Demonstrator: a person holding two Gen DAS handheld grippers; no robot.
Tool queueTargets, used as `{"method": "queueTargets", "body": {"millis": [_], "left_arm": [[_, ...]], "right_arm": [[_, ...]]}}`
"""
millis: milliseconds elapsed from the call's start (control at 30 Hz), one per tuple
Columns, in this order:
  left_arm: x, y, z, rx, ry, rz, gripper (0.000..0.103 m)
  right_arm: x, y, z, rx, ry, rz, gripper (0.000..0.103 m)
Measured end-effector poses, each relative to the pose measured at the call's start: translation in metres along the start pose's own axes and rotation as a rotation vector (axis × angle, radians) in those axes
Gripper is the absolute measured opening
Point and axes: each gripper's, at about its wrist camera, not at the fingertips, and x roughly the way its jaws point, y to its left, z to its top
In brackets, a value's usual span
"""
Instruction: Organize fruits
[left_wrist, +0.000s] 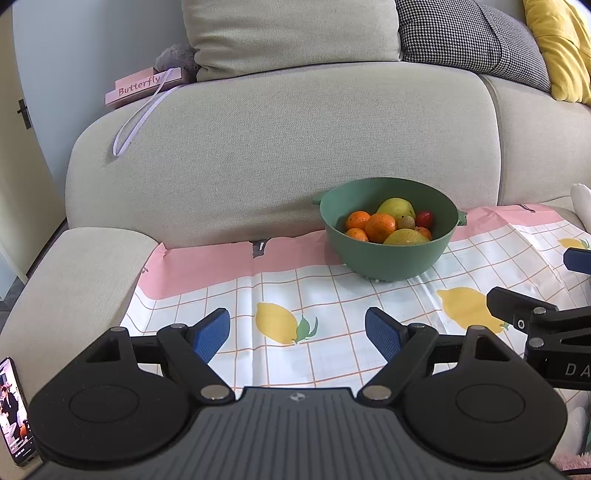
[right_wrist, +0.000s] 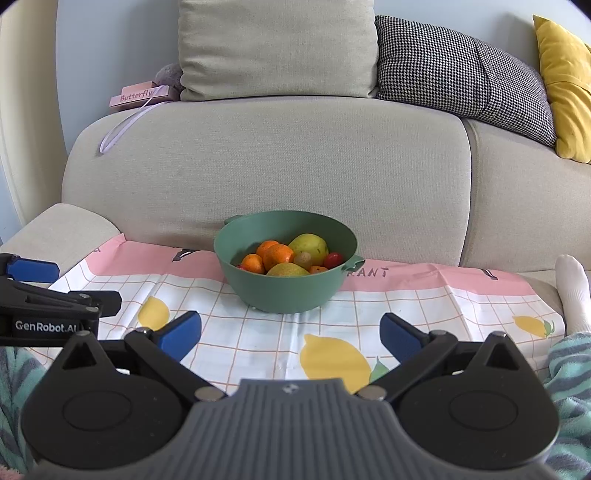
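You're holding both tongs wide open and empty: left tongs (left_wrist: 297, 334) and right tongs (right_wrist: 290, 338) are hovering low over the lemon-print cloth (left_wrist: 325, 295) spread on the sofa seat (left_wrist: 88, 280), each well short of the green bowl (right_wrist: 286, 291). Every fruit I can see is sitting in that bowl; none is lying loose on the cloth. The bowl is standing upright on the cloth near the pink border, close against the sofa backrest. Inside it: two yellow-green pears (right_wrist: 308, 245), one at the back and one at the front rim, several small oranges (right_wrist: 277, 256) piled left of centre, a red cherry tomato-like fruit (right_wrist: 333, 259) at the right, and a small pale round fruit (right_wrist: 304, 259) between them that I can't identify. Judging from this, the gathering looks done or nearly done, unless sorting out of the bowl is what's wanted; no second container is showing. A foot in a white sock (right_wrist: 572, 291) is resting at the cloth's right edge, and a phone (left_wrist: 14, 413) is sitting at the far left.
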Motion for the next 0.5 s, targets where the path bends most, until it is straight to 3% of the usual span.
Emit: {"method": "queueTargets", "body": {"millis": [500], "left_arm": [[-0.0003, 0.0028, -0.0011, -0.001, 0.003, 0.001, 0.097]], "right_arm": [[0.0006, -0.0001, -0.0003, -0.002, 0.002, 0.001, 0.099]]}}
